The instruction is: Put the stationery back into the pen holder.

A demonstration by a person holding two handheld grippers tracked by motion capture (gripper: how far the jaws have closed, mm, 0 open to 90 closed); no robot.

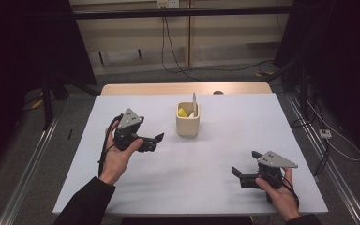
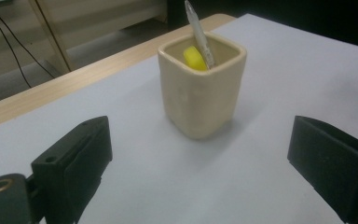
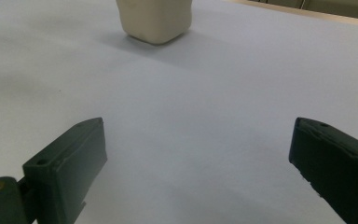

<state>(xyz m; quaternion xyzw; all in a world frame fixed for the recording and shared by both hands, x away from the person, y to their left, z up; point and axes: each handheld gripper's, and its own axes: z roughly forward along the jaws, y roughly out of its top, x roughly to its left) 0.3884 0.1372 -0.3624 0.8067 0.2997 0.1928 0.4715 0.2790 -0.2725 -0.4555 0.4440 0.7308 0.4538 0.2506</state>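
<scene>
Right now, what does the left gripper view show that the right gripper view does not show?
The left gripper view looks into the cream cup from above its rim: a yellow piece lies inside, and a grey pen leans out of it. The wooden table edge runs behind.

The right gripper view has the cup's lower part at its top edge, across a long stretch of bare white table.

Both views share the cup, the white surface and each tool's two black jaws standing wide apart.

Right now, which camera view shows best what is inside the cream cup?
The left gripper view: it looks down into the cream cup, showing the yellow piece and the pen leaning inside. The high view shows them small and far. The right gripper view catches the cup's base, nothing inside.
</scene>
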